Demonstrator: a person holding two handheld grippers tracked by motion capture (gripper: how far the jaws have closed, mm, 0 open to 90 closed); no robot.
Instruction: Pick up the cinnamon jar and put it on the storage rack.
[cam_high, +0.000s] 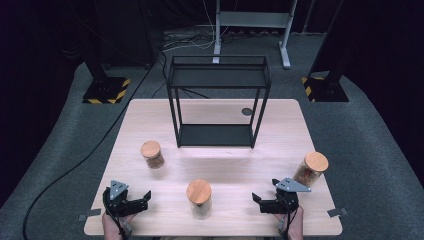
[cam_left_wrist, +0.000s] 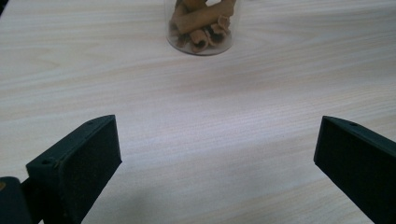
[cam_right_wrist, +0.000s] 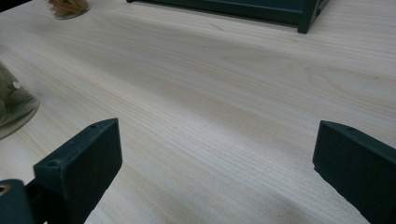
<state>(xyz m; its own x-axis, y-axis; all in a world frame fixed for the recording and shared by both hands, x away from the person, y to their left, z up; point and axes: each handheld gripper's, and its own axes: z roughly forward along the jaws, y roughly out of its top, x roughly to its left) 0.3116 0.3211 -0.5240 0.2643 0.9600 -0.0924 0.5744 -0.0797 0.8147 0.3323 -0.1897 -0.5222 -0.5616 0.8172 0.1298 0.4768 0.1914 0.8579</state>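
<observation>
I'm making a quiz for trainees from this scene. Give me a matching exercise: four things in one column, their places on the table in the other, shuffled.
Things:
1. rack
2. middle jar
3. left jar
4. right jar

Places:
A. between the two grippers
B. near the table's right edge
C. at the far middle of the table
D. ahead of the left gripper

Pairs: 1-C, 2-A, 3-D, 4-B

The left black two-jaw gripper (cam_high: 145, 199) sits at the lower left of the high view, the right black two-jaw gripper (cam_high: 257, 200) at the lower right (each held in a hand), jaws spread wide, pointing inward toward each other.
</observation>
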